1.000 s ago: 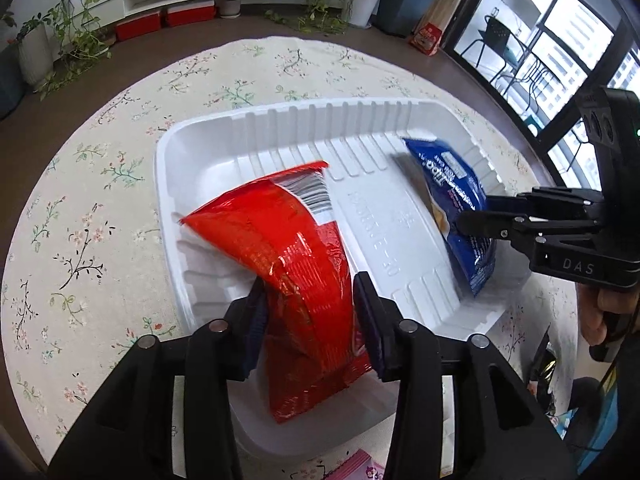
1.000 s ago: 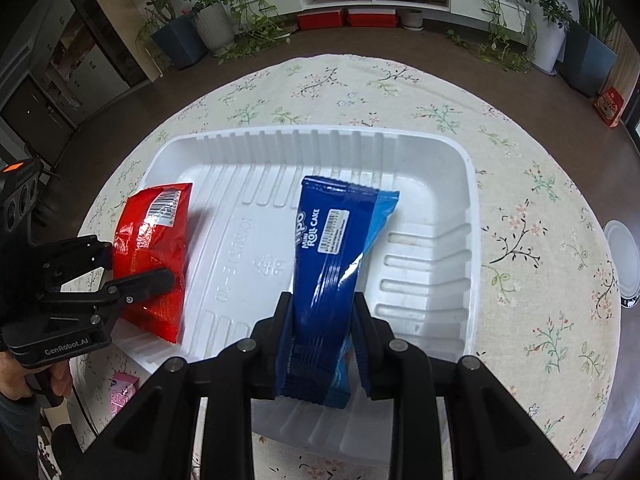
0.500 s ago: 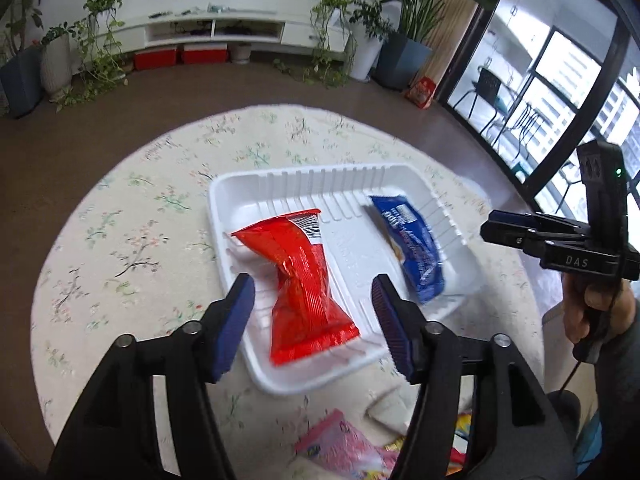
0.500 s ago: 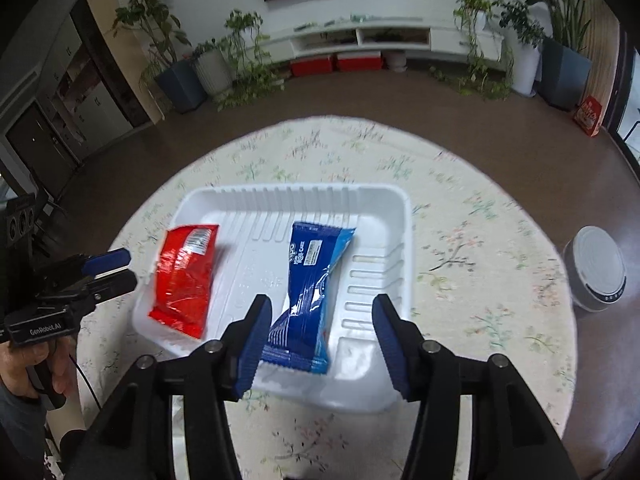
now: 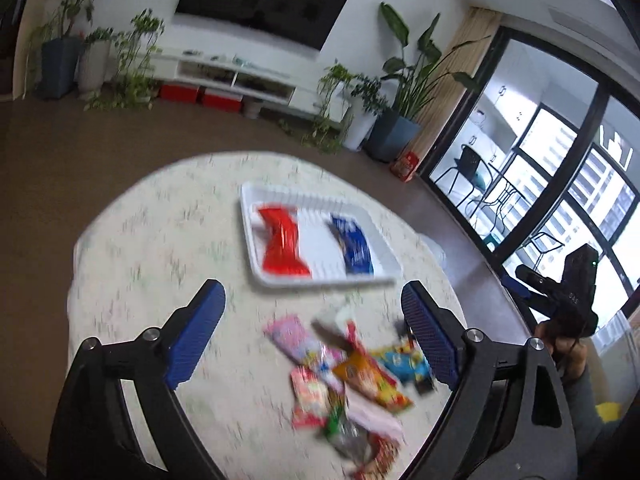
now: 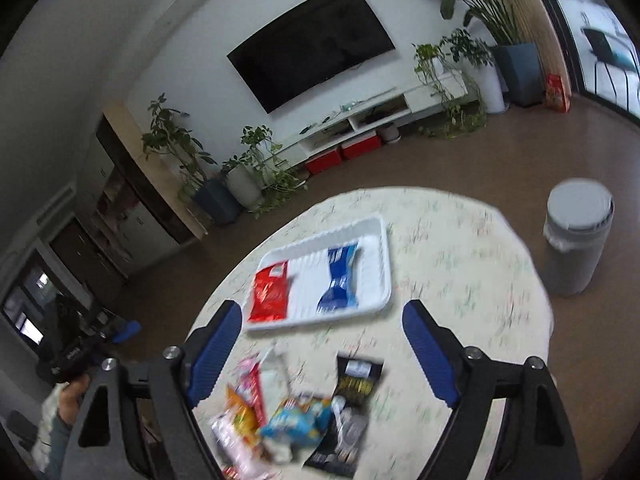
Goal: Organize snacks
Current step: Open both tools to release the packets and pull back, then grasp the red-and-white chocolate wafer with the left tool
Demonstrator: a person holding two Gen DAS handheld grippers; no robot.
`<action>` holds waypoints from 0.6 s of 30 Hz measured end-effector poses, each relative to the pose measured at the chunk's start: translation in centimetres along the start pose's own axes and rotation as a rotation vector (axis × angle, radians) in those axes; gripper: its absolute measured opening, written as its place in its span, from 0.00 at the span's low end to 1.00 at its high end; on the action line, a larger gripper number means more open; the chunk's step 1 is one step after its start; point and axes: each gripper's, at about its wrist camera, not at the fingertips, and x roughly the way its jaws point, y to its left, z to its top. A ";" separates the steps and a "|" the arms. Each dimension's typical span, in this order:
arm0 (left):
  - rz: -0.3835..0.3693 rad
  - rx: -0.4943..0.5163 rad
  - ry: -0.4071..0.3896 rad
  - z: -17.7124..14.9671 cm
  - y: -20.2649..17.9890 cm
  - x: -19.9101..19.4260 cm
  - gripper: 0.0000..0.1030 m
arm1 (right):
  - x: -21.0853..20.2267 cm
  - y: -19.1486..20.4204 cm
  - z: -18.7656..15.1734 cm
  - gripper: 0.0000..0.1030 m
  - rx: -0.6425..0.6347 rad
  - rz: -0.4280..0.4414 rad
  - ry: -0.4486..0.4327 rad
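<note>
I have both claws up over the near side of the round table (image 5: 132, 248), and there is bare cloth all around the white tray (image 5: 256, 272) — a wide band to its left in the left wrist view, and another between its right rim and the table edge in the right wrist view. Off that edge a grey bin (image 6: 576, 240) stands on the brown floor, apart from the table.

The left gripper (image 5: 316, 344) has its jaws opening, nothing between the blue pads (image 5: 196, 336). The right gripper (image 6: 324, 356) is the same: jaws opening, empty, its ribbed pads (image 6: 430, 352) well apart. From the left camera I can also see the right tool far off at the right, a hand (image 5: 564, 344) under it.

The tray is a shallow rectangle of thin ribbed plastic. In it lie two packets, well apart with bare ribs between: a glossy red packet (image 5: 282, 244) on the left, pinched at its middle, and a blue packet (image 5: 352, 246) on the right, also crinkled.

Nearer to me, a loose pile of snacks (image 5: 352, 376) sits on the flowered cloth — pink, orange, light blue and silvery foil wrappers overlapping, too blurred to tell singly. A black packet (image 6: 358, 378) lies at its right side in the right wrist view.
</note>
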 end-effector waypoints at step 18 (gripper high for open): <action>0.095 0.207 0.160 -18.2 -8.4 0.0 0.86 | -1.9 0.8 -12.6 0.84 0.253 0.237 0.181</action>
